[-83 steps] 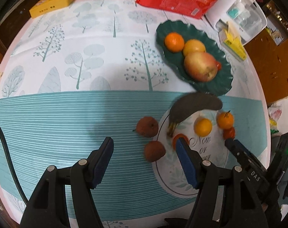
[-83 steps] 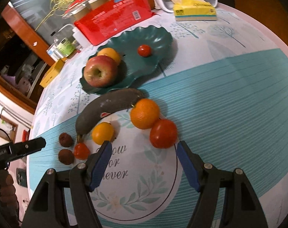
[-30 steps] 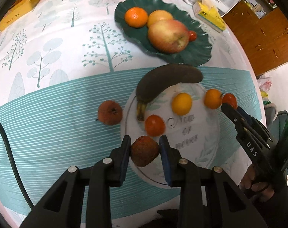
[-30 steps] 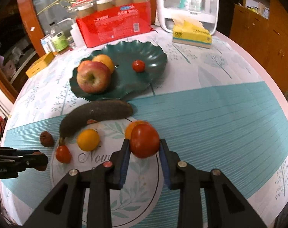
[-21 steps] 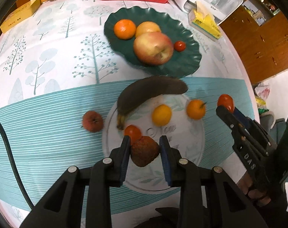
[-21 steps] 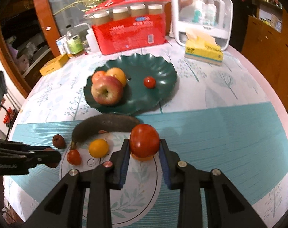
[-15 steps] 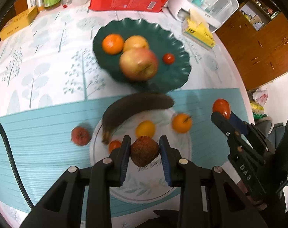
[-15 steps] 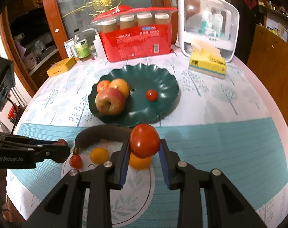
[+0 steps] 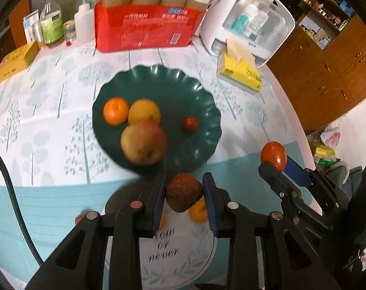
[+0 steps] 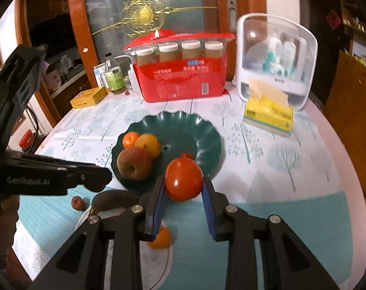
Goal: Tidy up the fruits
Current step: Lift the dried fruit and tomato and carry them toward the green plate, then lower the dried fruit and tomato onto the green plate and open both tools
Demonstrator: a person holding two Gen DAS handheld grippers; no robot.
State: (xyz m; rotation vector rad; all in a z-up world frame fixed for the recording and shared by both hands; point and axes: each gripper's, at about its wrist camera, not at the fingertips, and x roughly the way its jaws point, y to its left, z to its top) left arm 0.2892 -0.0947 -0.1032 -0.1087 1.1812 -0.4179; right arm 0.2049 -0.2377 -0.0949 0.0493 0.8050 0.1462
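The left gripper (image 9: 184, 194) is clamped on a brown, rough-skinned fruit (image 9: 184, 192), its blue pads pressing both sides, and the fruit hangs clear of the table above the near rim of the white printed plate (image 9: 183, 261). The right gripper (image 10: 183, 188) is clamped on a red tomato (image 10: 184, 179), which is also held in the air over the teal striped part of the tablecloth (image 10: 267, 222). A second ago both fruits were gripped low, close to the white plate; now both grippers have risen and advanced toward the dark green scalloped plate (image 9: 202, 101), which fills the middle of each view instead of sitting near the top. That green plate lies toward the far side of the table and holds a mandarin (image 9: 116, 111), a yellow-orange fruit (image 9: 144, 111), an apple (image 9: 144, 143) and a small red tomato (image 9: 190, 123). An orange fruit (image 10: 160, 239) sits on the white plate's rim below the right gripper, and a second brown fruit (image 10: 78, 203) lies on the cloth to the plate's left. Both grippers tilt downward, the left more steeply; in the left view the right gripper enters from the right edge, tomato at its tip. A hand (image 10: 4, 215) holds the left gripper at the left edge of the right view.
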